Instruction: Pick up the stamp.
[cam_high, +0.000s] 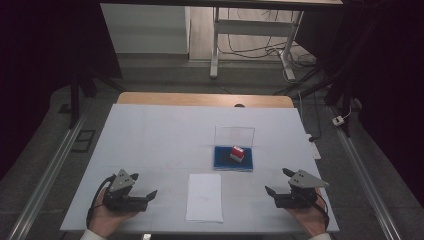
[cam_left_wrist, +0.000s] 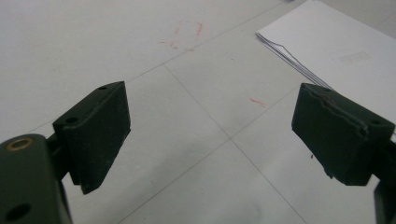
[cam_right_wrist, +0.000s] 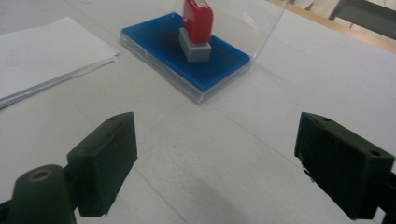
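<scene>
A red stamp (cam_high: 237, 152) on a grey base stands upright on a blue ink pad (cam_high: 224, 159) whose clear lid (cam_high: 234, 135) is raised behind it. In the right gripper view the stamp (cam_right_wrist: 197, 28) and the pad (cam_right_wrist: 219, 65) lie ahead of the jaws. A small stack of white paper (cam_high: 204, 196) lies at the table's front middle, also seen in the left gripper view (cam_left_wrist: 336, 46). My left gripper (cam_high: 144, 186) rests at the front left, open and holding nothing. My right gripper (cam_high: 279, 181) rests at the front right, jaws wide apart with nothing between them.
The table (cam_high: 150, 135) is covered with a white sheet; a wooden edge (cam_high: 200, 99) shows at the back. Faint red marks (cam_left_wrist: 187, 32) dot the surface near the paper. Desk legs and cables stand on the floor beyond the table.
</scene>
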